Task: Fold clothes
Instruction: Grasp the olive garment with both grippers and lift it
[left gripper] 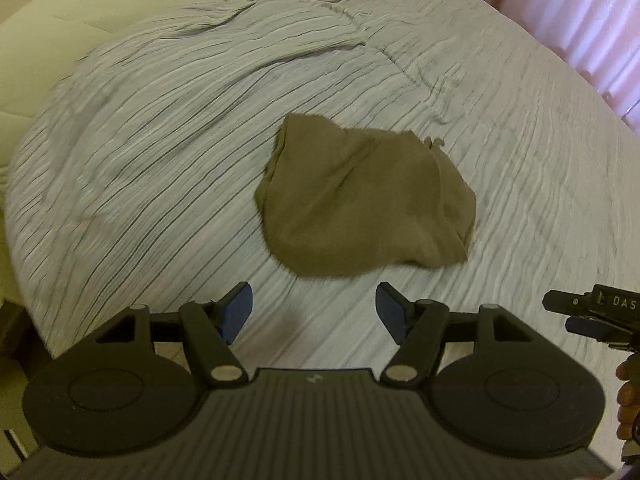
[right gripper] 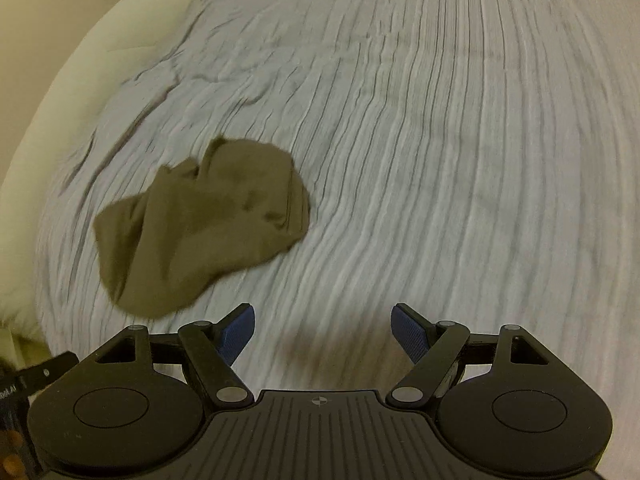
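Both grippers' fingers (left gripper: 236,312) spread empty above striped bedspread (left gripper: 160,140), near garment (left gripper: 360,200).

Crumpled olive garment (left gripper: 360,196) lies on striped bedspread (left gripper: 160,140).

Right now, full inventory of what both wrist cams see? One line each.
garment: 1, olive-brown, crumpled in a heap mid-bed, untouched.
bedspread: 1, light grey, ribbed, covers the bed, rumpled toward the far side.
comforter: 1, cream, along the far-left edge of the bed.
curtain: 1, pink, far right, beyond the bed.
left gripper: 1, black with blue pads, open, hovering short of the garment.
right gripper: 1, black with blue pads, open, to the right of the garment.
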Demonstrator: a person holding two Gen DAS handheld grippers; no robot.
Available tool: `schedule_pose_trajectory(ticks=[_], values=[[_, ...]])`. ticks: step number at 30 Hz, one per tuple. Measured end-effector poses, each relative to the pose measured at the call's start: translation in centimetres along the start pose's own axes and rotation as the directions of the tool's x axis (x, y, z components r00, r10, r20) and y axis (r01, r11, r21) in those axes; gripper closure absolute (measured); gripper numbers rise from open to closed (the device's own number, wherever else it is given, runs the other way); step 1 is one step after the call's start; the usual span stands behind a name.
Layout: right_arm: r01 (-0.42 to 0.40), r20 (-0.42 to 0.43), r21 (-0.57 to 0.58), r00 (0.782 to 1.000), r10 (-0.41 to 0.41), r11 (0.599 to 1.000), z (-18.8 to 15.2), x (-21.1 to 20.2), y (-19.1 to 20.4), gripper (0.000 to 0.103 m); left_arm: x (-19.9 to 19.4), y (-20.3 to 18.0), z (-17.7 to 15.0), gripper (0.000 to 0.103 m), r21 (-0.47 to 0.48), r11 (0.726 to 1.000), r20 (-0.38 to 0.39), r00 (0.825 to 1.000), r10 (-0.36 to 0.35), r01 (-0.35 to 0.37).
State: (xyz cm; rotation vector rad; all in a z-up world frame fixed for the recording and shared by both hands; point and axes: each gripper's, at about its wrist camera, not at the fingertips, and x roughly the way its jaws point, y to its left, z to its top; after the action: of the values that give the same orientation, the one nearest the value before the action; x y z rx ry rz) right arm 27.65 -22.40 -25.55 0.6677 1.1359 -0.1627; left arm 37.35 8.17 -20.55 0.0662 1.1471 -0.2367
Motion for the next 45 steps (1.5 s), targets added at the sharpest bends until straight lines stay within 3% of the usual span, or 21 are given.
schedule_pose_trajectory(ticks=[12,21,22,23,26,28,30,33,38,40,43,45], values=[[-0.131,0.032,0.182,0.991,0.128,0.974,4.9,8.3,-2.7,0.024,6.5,1.9,5.0,0.038,-0.040,0.999,0.033,0.999,0.018,-0.017],[-0.247,0.061,0.395,0.968,0.243,0.885,5.2,13.8,-3.9,0.024,9.5,2.4,7.3,0.038,-0.052,0.998,0.096,0.995,0.028,-0.023],[-0.247,0.058,0.410,0.968,0.245,0.878,5.2,14.5,-3.9,0.028,9.8,2.5,7.6,0.038,-0.059,0.998,0.107,0.994,0.027,-0.020],[-0.251,0.054,0.418,0.966,0.252,0.873,5.1,15.0,-3.7,0.046,10.2,2.7,7.7,0.042,-0.064,0.998,0.120,0.993,0.013,-0.006],[-0.242,0.040,0.403,0.968,0.247,0.883,4.9,16.1,-3.0,0.082,10.8,2.6,7.7,0.082,-0.041,0.994,0.115,0.989,-0.096,0.101],[-0.250,0.071,0.370,0.968,0.241,0.895,4.7,15.1,-2.8,0.093,10.3,2.4,7.3,0.088,-0.028,0.989,0.118,0.983,-0.142,0.146],[-0.295,0.134,0.356,0.955,0.264,0.887,4.2,13.0,-3.2,0.096,9.5,2.2,6.8,0.093,-0.010,0.981,0.115,0.975,-0.191,0.193],[-0.368,0.260,0.316,0.920,0.293,0.875,3.8,8.0,-3.6,0.097,7.9,1.7,6.0,0.095,-0.007,0.967,0.098,0.962,-0.254,0.256],[-0.438,0.468,0.223,0.832,0.299,0.871,3.4,-3.0,-4.2,0.097,4.0,-1.2,3.8,0.095,0.019,0.913,0.084,0.909,-0.409,0.409],[-0.421,0.547,0.108,0.782,0.300,0.901,2.9,-8.3,-3.5,0.097,2.0,-3.2,2.7,0.095,0.051,0.873,0.080,0.869,-0.488,0.485],[-0.351,0.650,-0.081,0.691,0.316,0.933,1.0,-16.2,-2.4,0.097,-1.5,-7.3,1.0,0.095,0.119,0.797,0.055,0.798,-0.600,0.592],[-0.303,0.706,-0.142,0.636,0.311,0.942,-0.6,-21.0,-2.1,0.097,-4.5,-10.7,-0.4,0.095,0.172,0.735,0.053,0.739,-0.672,0.656]])
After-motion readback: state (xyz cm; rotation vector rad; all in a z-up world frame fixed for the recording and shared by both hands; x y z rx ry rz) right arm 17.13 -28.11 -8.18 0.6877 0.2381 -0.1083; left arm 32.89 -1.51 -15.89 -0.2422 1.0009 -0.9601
